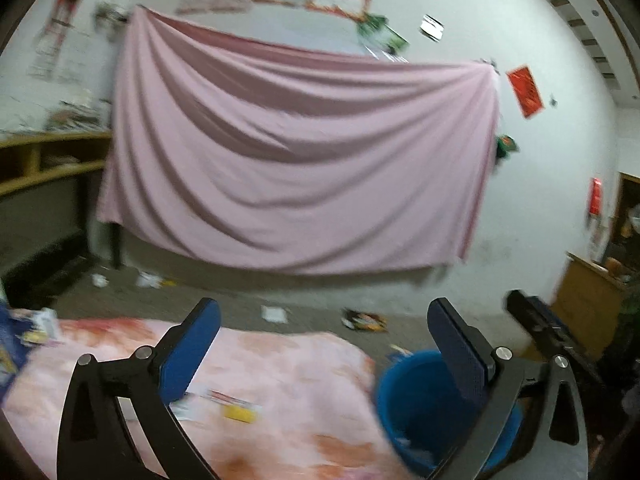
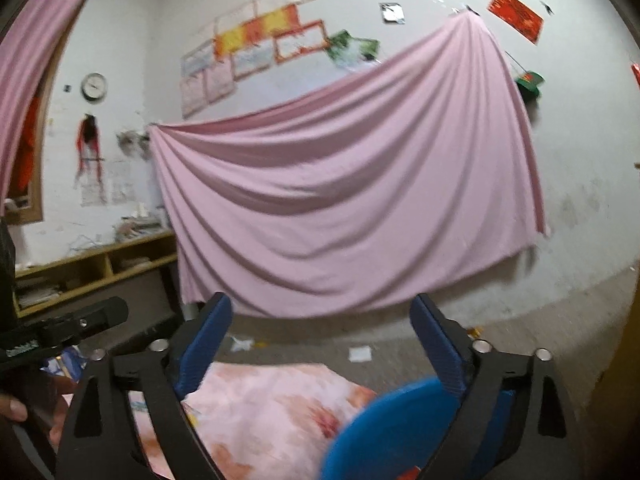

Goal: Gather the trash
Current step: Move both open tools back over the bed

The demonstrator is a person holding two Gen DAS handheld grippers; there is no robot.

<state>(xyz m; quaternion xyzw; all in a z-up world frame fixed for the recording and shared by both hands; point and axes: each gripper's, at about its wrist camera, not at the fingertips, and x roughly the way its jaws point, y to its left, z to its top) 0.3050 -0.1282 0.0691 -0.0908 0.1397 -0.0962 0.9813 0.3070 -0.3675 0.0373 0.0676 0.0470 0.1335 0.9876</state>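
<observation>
Blue bin (image 1: 416, 408) beside open right-hand jaws

Both the left gripper (image 1: 324, 344) and the right gripper (image 2: 322, 340) have curved black frames with triangular cut-outs, round silver screws at the pivots, and ribbed blue pads lining the jaws.

— We are looking at a large pink cloth sheet (image 1: 296, 152) hanging on the wall, matt and softly folded.

— And we are seeing a round blue plastic bucket (image 1: 420, 404), smooth with a faint sheen, beside a pink-and-orange mottled fabric cover (image 1: 288, 392).

— The left gripper (image 1: 324, 340) is showing matt black arms, ribbed blue pads and shiny metal pins. The tan wooden shelf (image 2: 100, 264) is looking dull.
</observation>
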